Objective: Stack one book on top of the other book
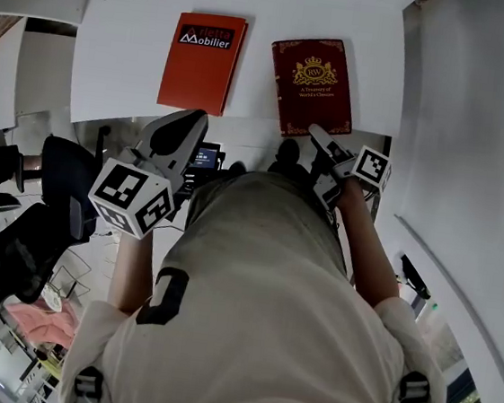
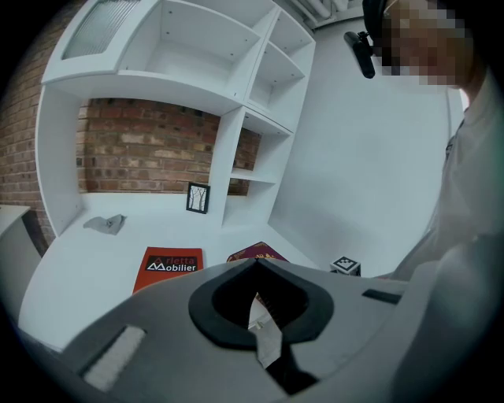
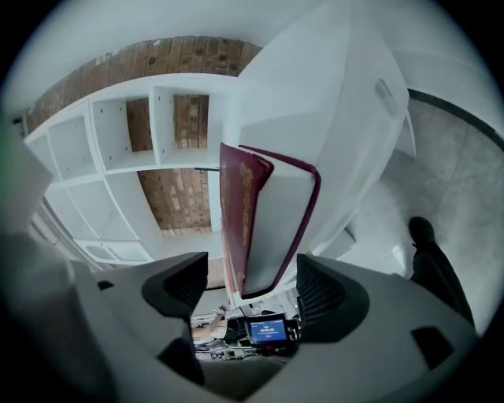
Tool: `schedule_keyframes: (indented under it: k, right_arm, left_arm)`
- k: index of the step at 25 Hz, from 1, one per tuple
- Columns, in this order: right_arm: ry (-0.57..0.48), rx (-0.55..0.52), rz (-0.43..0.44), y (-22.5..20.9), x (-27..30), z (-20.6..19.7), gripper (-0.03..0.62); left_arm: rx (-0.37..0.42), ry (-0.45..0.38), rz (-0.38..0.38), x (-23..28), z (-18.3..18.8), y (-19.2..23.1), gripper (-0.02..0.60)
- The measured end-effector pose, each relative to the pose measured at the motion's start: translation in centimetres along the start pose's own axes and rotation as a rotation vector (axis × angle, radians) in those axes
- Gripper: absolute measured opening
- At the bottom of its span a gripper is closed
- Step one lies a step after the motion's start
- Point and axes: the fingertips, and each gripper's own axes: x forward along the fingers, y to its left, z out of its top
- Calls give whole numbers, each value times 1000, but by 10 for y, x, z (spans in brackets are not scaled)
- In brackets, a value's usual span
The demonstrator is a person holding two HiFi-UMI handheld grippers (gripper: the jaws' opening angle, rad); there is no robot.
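Desk (image 1: 123, 64); right claw (image 1: 318, 138) agape astride book (image 1: 311, 84).

White shelf unit (image 2: 229, 149) against red brick wall (image 2: 142, 149)

**White desk with two books lying flat**

The white desk (image 1: 123, 64) carries an orange book (image 1: 202, 61) lying flat, ahead and slightly left of the left gripper's (image 2: 253, 268) closed jaws. Beside it, with a gap between them, lies a dark red book (image 1: 311, 84) with a gold crest. Its near corner sits between the right gripper's (image 3: 250, 287) parted jaws. Far beyond the left jaws, a crumpled grey scrap (image 2: 106, 223) lies off to the left, and a small framed picture (image 2: 198, 197) stands at the desk's back.
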Motion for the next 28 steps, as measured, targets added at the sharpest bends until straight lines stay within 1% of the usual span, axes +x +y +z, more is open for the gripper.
schedule_keyframes:
  k: [4,7,10,15,20,25,28]
  right_arm:
    - [-10,10,-2,-15,8,7,304]
    - [-41,27,44,-19,13,14,304]
    - [-51,13,85,-22,16,17,304]
    - [-79,9,124,-19,16,20,304]
    - [-77,16,187,-20,20,19,302]
    - [-90,-22,176,-19,19,20,302]
    - [-98,-41,184,-17,19,19,301]
  left_arm:
    - [-13,-2,20,-5,-2,6,3]
    - [-18,-4,36,-11,-2,13,3]
    - [-24,-4,51,-16,-4,17,3]
    - [-28,-7,56,-20,-5,23,3]
    - [-38,-19,70,-33,-10,29,3]
    - [-53,-34,82,-45,-17,34,3]
    - [-61,-45,86,-52,-21,35,3]
